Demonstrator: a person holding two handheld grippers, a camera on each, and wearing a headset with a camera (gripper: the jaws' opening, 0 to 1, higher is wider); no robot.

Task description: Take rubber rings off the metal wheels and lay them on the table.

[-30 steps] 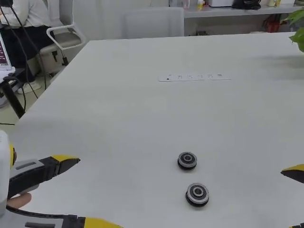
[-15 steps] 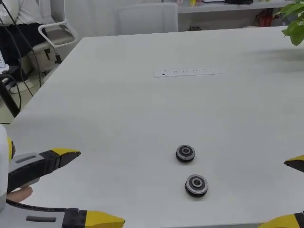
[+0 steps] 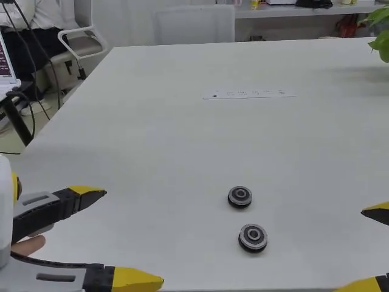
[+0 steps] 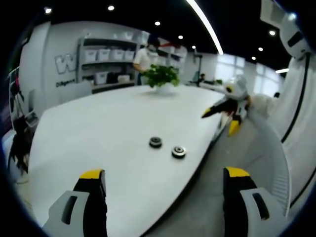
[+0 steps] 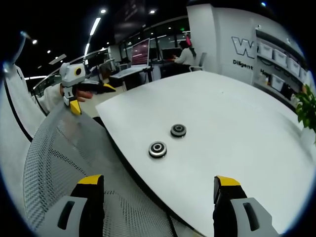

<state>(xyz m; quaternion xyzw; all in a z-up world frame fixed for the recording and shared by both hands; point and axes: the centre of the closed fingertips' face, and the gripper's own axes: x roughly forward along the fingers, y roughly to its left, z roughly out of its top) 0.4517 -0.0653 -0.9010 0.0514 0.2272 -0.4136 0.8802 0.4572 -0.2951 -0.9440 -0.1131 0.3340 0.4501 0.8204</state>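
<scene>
**A:** State of right gripper [image 5: 159, 181]?
**B:** Jaws spread wide, empty, tips either side of the table [image 5: 237, 123] edge.
**A:** Wheels?
**B:** Near wheel [image 5: 157, 149] and far wheel [image 5: 178, 130] lie flat on the table, close to that edge, not touching. Their dark rings [image 5: 151, 150] appear fitted; resolution poor.

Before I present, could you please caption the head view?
Near wheel and far wheel lie untouched on the table between open left tongs and right tongs.
</scene>
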